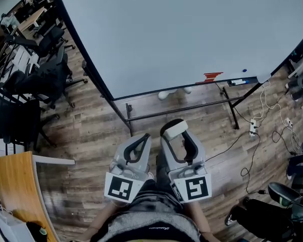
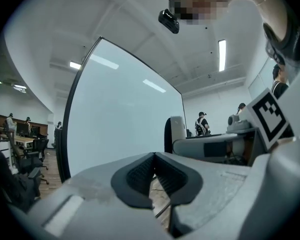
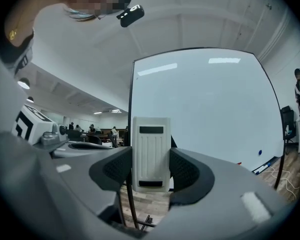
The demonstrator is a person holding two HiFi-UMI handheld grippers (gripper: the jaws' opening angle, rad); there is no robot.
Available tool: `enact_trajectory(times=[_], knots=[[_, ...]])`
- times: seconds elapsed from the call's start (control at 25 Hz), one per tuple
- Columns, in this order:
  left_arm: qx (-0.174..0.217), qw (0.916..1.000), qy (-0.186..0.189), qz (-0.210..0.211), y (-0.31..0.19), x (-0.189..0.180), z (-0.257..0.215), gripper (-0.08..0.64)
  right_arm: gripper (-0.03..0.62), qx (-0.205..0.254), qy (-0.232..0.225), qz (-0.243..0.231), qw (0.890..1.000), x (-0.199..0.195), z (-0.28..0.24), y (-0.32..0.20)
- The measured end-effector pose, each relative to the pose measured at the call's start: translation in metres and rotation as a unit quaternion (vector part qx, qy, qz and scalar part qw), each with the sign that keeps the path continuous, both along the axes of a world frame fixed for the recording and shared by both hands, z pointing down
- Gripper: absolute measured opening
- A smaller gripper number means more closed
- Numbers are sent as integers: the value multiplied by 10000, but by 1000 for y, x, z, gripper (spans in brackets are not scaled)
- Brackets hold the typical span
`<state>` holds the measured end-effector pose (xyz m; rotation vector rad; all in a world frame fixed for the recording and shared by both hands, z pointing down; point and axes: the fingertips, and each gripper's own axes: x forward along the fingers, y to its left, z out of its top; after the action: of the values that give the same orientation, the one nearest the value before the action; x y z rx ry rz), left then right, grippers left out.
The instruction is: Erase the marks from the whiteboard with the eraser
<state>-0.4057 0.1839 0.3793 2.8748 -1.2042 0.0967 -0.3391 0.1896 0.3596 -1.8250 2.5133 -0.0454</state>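
- The right gripper (image 3: 151,170) has its jaws closed on a white eraser (image 3: 151,151); the eraser stands upright between the two dark pads, with its ribbed face toward the camera
- In the head view the right gripper (image 1: 177,135) holds the eraser (image 1: 175,129) low in front of the person, above the wooden floor (image 1: 86,135), apart from the whiteboard (image 1: 182,34)
- The left gripper (image 2: 154,160) has its jaws brought together at the tips and it is empty; in the head view the left gripper (image 1: 140,143) is just beside the right one
- The whiteboard stands ahead on a black frame (image 1: 177,112), and its face looks plain white
- A red thing (image 1: 210,76) and a blue marker (image 1: 240,81) lie along its lower edge
- Office chairs (image 1: 45,69) stand at the left, and cables (image 1: 252,150) lie on the floor at the right
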Motion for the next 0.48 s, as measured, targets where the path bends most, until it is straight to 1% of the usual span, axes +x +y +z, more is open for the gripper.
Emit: enact_trajectory(times=[0.12, 0.28, 0.48], knots=[[40, 10000, 24, -30, -44, 22, -6, 3, 236, 82, -7, -118, 9999, 15, -8, -45], [258, 9996, -14, -111, -103, 50, -23, 3, 236, 235, 2, -257, 9994, 42, -27, -101], [285, 9987, 2, -418, -151, 69, -32, 3, 236, 265, 120, -508, 9983, 65, -40, -148]])
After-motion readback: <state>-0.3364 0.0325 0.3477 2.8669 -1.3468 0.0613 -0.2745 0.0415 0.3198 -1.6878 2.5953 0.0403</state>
